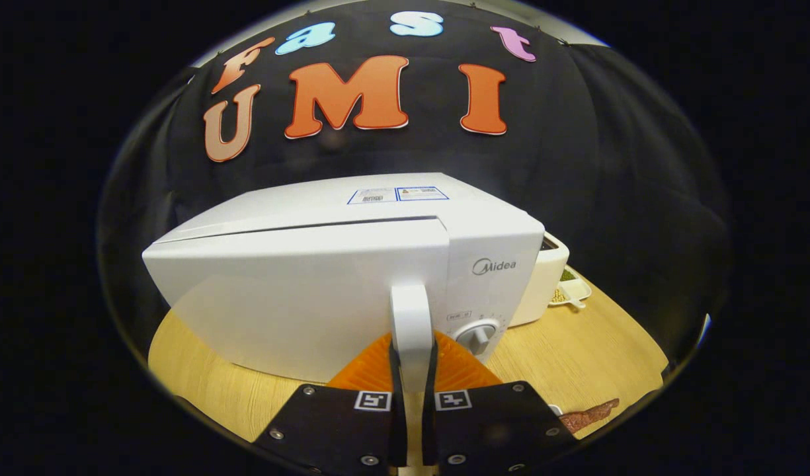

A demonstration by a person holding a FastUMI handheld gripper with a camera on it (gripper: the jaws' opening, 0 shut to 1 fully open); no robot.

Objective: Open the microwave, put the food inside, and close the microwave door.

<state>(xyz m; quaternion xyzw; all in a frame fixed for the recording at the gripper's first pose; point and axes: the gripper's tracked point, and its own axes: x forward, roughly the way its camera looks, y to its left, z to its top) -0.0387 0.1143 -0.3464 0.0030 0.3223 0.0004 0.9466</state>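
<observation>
Two fingers (397, 370) of our gripper (412, 370) are clamped on the microwave's door handle (411, 324), one on each side of the upright white bar, so we judge that we are at the first step: opening the door. The microwave (352, 277) stands on the tabletop (576, 357) just ahead of us, and a thin dark seam along the top of its door (299, 304) suggests the door is slightly ajar, or only just starting to swing; we cannot be sure which. Next we would need to pull the handle toward us along the door's arc, hinged on the far side from the handle, keeping the grip square so the smooth bar does not slip out. The microwave body is glossy white plastic or painted metal with rounded corners, and a round dial (477, 336) sits just beside the handle. The handle is a flat, smooth loop with a rounded top. The tabletop is pale wood grain, round at its edge. Beside our fingers lies a reddish-brown, rough-textured strip (593, 415), which we take to be the food. Beyond the microwave stand a white boxy appliance (543, 284) and a small white tray (573, 291) holding something greenish.
</observation>
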